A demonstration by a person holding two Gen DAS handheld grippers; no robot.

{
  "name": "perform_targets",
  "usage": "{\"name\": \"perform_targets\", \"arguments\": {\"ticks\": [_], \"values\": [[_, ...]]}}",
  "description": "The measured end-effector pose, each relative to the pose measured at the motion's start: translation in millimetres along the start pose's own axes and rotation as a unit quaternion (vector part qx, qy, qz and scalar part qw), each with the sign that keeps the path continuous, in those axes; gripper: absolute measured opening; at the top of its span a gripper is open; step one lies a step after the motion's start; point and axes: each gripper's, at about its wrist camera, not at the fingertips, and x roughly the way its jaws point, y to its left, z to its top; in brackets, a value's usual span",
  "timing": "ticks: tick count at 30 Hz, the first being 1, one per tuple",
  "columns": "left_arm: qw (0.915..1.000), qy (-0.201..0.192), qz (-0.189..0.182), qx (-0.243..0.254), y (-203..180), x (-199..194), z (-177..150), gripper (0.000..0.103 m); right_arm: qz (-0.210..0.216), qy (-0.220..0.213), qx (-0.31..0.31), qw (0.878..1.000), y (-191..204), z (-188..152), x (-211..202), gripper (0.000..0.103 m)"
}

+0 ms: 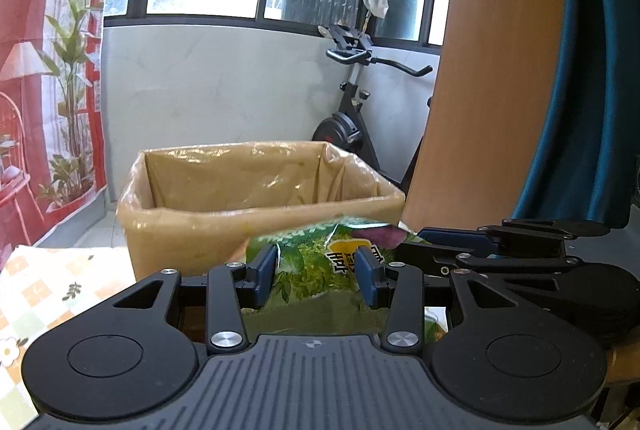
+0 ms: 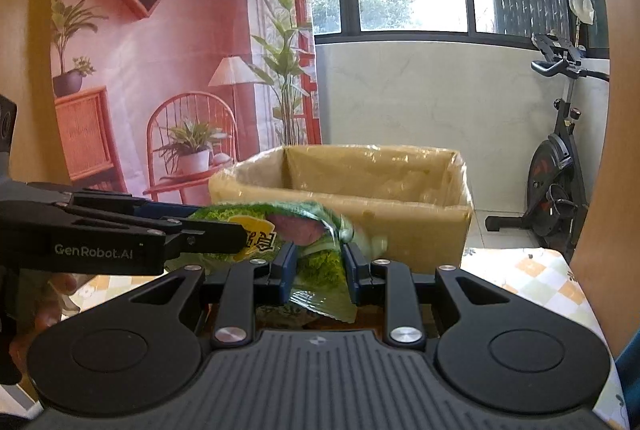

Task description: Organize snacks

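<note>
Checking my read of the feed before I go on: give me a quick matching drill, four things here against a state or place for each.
Things:
1. snack bag
2. cardboard box
3. exercise bike
4. tablecloth

States or places:
A. by the wall under the window
B. gripped by both grippers
C. checked, with flowers, on the table
D. open-topped, lined with clear plastic

Pairs: 1-B, 2-D, 3-A, 4-C. The left gripper and right gripper each pinch the bag.
</note>
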Motion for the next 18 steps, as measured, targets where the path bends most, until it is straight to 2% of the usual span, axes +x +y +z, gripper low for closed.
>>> {"name": "perform_targets", "arguments": {"ticks": [9,10,11,13,15,18], "values": [[0.9998,-0.004,-0.018,-0.004,8.1,19.9,14.9,0.043,-0.012,0.006,0.000,1.000,-16.1,14.9,19.5,0.021],[0.9993,-0.008,-0.037,-0.006,9.1,21.9,16.8,0.042,-0.013,0.007,0.000,1.000,-17.3,16.2,21.4,0.016],[0.9988,-0.010,-0.048,-0.009,9.3,22.5,17.3,0.042,-0.010,0.007,0.000,1.000,-18.6,17.5,23.5,0.004],[0.9991,-0.013,-0.039,0.002,5.3,28.2,20.0,0.042,0.001,0.011,-0.001,1.000,-19.1,20.0,29.4,0.001],[0.9994,-0.016,-0.031,0.002,4.8,34.6,19.4,0.042,-0.020,0.026,-0.019,0.999,-16.7,21.1,39.4,0.001],[0.9994,-0.005,-0.015,-0.031,22.3,44.1,19.9,0.042,-0.015,0.035,-0.016,0.999,-23.0,19.6,53.3,0.001]]}}
